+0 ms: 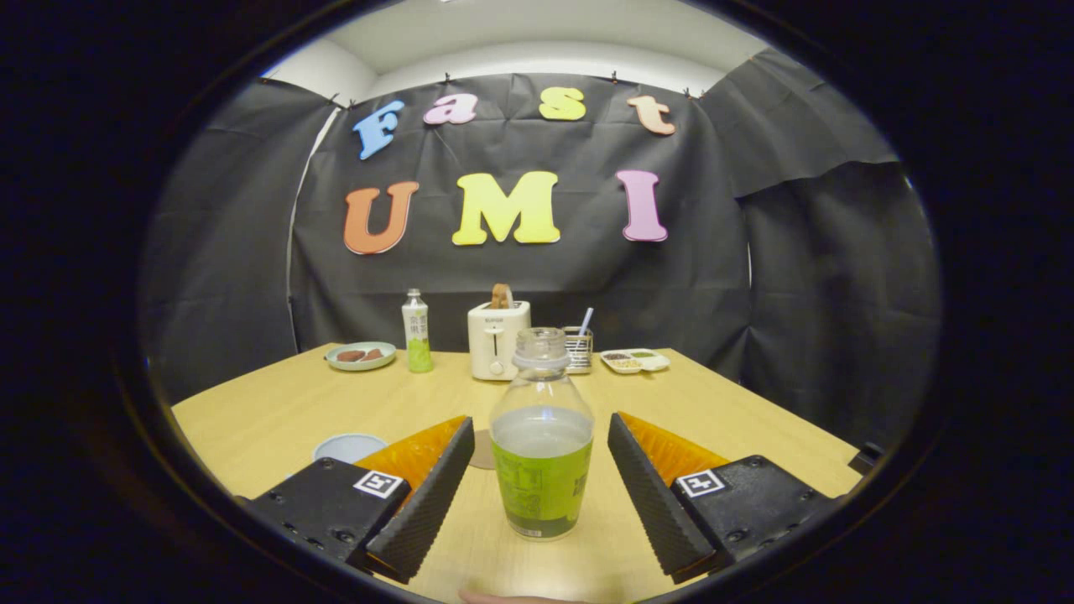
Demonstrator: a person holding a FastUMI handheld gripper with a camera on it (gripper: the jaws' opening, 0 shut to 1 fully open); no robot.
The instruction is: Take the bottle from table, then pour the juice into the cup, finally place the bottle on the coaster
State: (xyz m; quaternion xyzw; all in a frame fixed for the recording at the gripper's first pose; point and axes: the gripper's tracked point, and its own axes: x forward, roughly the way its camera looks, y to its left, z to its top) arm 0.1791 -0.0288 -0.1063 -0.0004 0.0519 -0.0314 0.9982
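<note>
your gripper (541, 495) fingers are spread wide at the bottom of the frame, touching nothing. bottle (541, 445) stands upright between them, centre. coaster (482, 449) sits just behind, cup (348, 446) lower left. toaster (498, 338) stands beyond, mid-frame.

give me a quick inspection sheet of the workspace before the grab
surface: wooden table, dry, no spills seen.
job's things: open bottle with green label stands upright between the fingers, part full; cup beyond the left finger; coaster behind the bottle, partly hidden.
clutter: second bottle, plate, toaster, wire rack and divided dish along the far edge.
grippers: gripper open, fingers either side of the bottle, not touching it.
cables: nothing seen.
surroundings: black cloth wall behind the table.
</note>
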